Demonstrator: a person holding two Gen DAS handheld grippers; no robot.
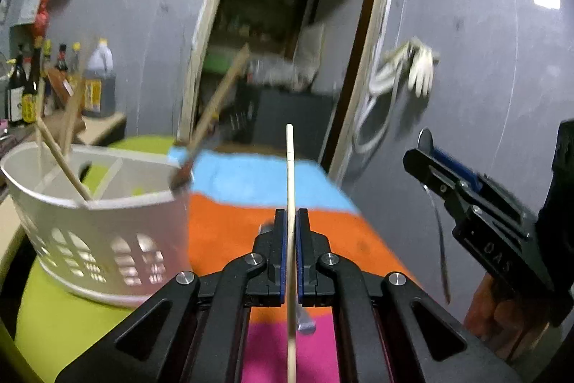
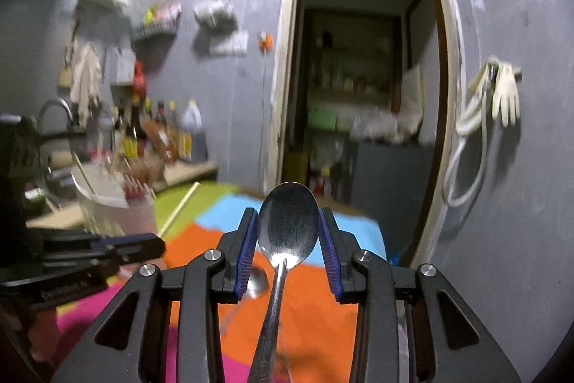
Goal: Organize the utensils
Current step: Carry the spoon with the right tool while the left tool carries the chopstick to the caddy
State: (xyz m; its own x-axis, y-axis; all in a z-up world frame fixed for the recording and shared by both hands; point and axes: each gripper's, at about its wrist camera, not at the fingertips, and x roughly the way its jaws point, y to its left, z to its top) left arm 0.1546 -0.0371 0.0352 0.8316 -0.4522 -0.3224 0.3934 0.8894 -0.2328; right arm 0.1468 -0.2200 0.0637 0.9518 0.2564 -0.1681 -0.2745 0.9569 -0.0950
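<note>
Left tool [image 1: 291,221] pinches a chopstick [image 1: 290,167] upright, tip clear of the pads, likely so it can drop straight into the caddy [image 1: 107,228]. The caddy sits to its left on the tabletop [image 1: 229,232], dividers showing, other chopsticks leaning out over its rim. Right tool [image 2: 288,228] grips a spoon [image 2: 288,225] by the bowl between its blue pads, handle trailing back. Another spoon [image 2: 256,279] lies on the mat below. Open room between the tools; the leaning sticks crowd the caddy's mouth.
</note>
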